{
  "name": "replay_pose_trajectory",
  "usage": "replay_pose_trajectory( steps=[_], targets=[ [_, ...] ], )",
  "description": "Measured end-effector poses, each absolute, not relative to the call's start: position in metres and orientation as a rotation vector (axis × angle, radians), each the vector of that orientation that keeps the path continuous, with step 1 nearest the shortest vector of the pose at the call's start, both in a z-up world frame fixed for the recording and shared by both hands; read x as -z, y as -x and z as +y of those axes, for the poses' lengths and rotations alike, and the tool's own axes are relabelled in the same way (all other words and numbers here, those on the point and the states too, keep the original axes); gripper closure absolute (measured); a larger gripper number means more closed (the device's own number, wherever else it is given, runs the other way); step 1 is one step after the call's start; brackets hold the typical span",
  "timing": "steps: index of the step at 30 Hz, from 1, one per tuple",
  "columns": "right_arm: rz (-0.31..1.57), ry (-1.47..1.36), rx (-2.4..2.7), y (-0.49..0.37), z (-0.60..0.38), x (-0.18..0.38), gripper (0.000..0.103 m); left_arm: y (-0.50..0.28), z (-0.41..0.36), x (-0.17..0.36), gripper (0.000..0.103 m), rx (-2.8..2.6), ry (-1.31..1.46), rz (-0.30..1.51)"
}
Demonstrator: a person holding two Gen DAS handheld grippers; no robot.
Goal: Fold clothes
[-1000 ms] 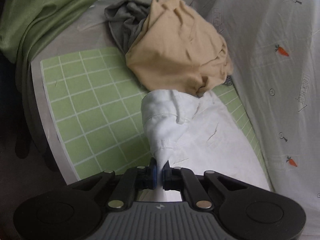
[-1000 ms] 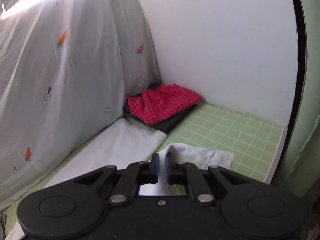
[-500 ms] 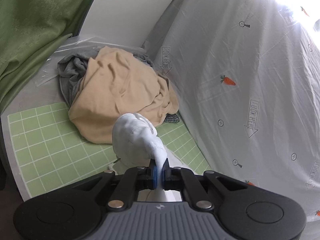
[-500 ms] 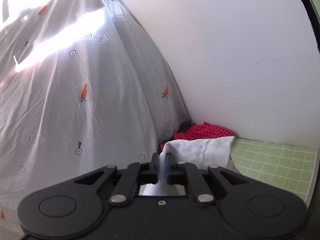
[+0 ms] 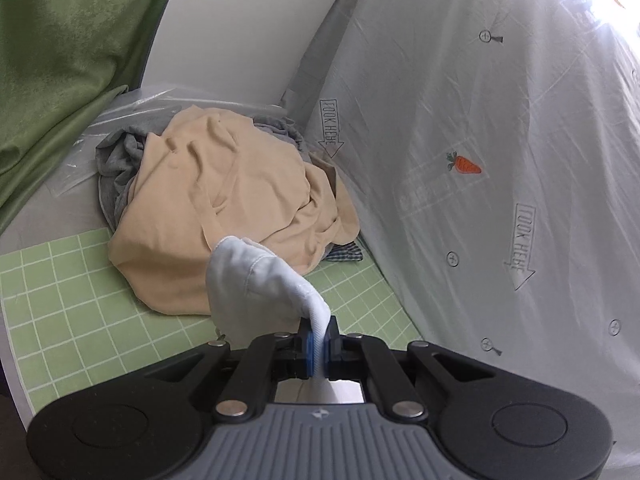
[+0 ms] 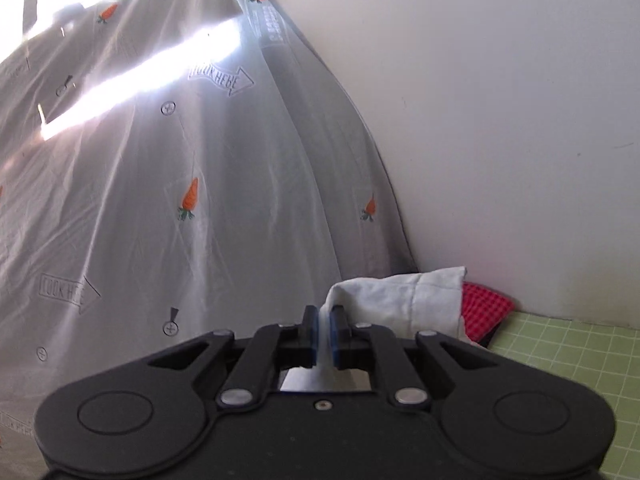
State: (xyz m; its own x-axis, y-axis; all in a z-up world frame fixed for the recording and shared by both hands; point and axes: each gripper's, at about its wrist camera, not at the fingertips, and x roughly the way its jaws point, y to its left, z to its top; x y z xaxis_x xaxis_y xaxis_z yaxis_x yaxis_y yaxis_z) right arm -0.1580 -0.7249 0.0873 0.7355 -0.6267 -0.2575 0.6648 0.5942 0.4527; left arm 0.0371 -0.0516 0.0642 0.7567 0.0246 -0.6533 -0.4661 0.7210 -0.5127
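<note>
White garment (image 5: 256,280) lifted higher; both grippers clamped.

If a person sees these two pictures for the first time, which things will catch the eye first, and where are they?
In the middle of both views, a white garment is pinched by the left gripper and the right gripper and hangs lifted above the green grid mat. Behind it in the left view lies a tan garment heaped over grey clothes. The pale sheet with orange carrots fills the background, with a red checked cloth in the right view's corner.
</note>
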Motion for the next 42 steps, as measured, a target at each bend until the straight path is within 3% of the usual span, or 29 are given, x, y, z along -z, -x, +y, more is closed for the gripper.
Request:
replay_pose_trajectory(
  steps=[12,15,17,18,19,20,22,31,38,41,42],
  targets=[
    [0.291,-0.532,0.755,-0.03,-0.797,-0.025,0.096,-0.178,-0.087,-0.008,0.097,-0.393,0.653,0.77],
    [0.456,-0.441,0.684,-0.113,-0.812,0.014,0.091,-0.224,-0.099,0.024,0.075,-0.466,0.667,0.776],
    [0.57,-0.376,0.631,-0.168,-0.822,0.041,0.071,-0.254,-0.108,0.046,0.068,-0.52,0.674,0.791],
    [0.615,-0.351,0.607,-0.182,-0.818,0.051,0.054,-0.26,-0.113,0.051,0.067,-0.506,0.669,0.8],
    [0.655,-0.329,0.583,-0.191,-0.81,0.059,0.044,-0.261,-0.12,0.054,0.06,-0.482,0.659,0.792],
    [0.674,-0.303,0.556,-0.191,-0.8,0.066,0.039,-0.259,-0.127,0.056,0.043,-0.46,0.639,0.779],
    [0.715,-0.257,0.556,-0.172,-0.779,0.082,0.023,-0.251,-0.142,0.058,0.032,-0.435,0.571,0.769],
    [0.827,-0.451,0.918,-0.018,-0.772,0.138,0.02,-0.201,-0.167,0.06,0.032,-0.33,0.427,0.899],
    [0.754,-0.527,0.949,0.004,-0.796,0.149,0.014,-0.17,-0.202,0.046,0.032,-0.224,0.428,0.943],
    [0.714,-0.54,0.936,0.004,-0.803,0.15,0.028,-0.156,-0.22,0.038,0.032,-0.177,0.423,0.948],
    [0.719,-0.517,0.92,0.005,-0.803,0.15,0.042,-0.152,-0.226,0.036,0.032,-0.157,0.423,0.95]
  ],
)
